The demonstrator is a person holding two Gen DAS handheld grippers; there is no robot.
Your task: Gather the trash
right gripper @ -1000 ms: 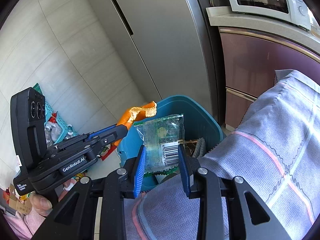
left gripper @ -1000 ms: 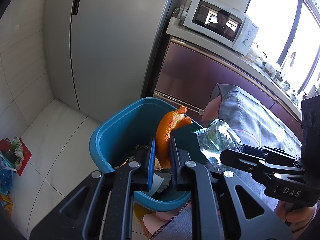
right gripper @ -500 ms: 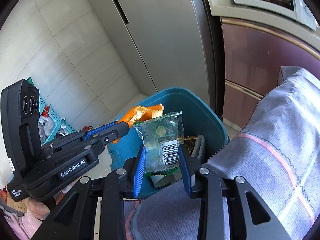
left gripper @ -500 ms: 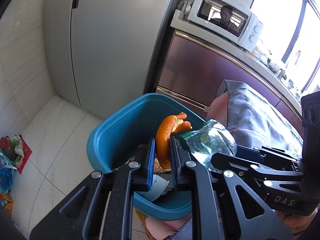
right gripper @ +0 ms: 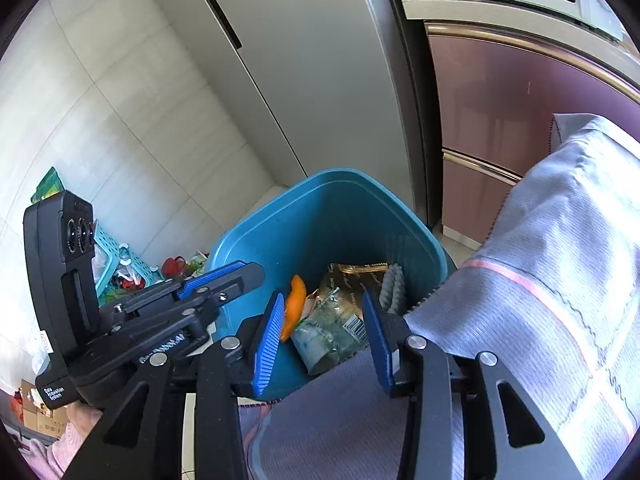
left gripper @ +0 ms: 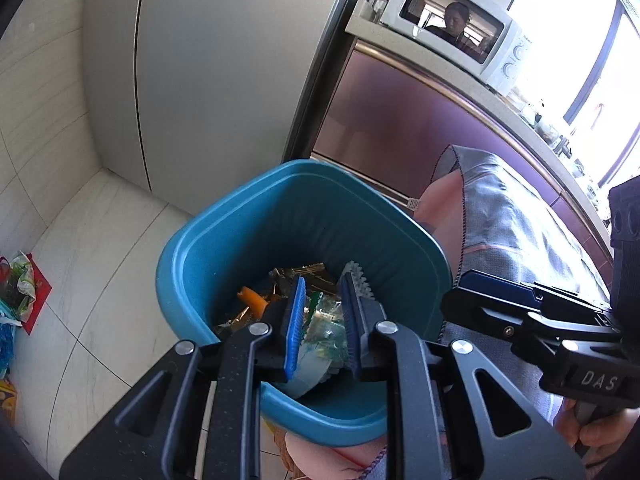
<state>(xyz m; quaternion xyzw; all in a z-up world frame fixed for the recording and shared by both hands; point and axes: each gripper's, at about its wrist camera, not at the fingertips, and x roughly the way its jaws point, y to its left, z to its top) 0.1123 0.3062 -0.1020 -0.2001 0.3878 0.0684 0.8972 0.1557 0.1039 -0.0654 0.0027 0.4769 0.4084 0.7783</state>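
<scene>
Both pieces you held a second ago have dropped into the blue bin point(left gripper: 188, 264). Your left gripper point(left gripper: 320, 320) hangs over the rim with its jaws parted and nothing between them; the orange peel point(right gripper: 297, 300) now lies inside among the other scraps. Your right gripper point(right gripper: 320, 330) is spread wide and empty too, and the green wrapper point(right gripper: 336, 326) rests in the bin below it. This drop looks done; whether more trash is left, these views don't show.

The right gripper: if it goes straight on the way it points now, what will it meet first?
Probably the green snack wrapper lying in the blue bin: the right gripper is open and empty, and the wrapper sits directly between its fingers. Depth is unclear.
</scene>
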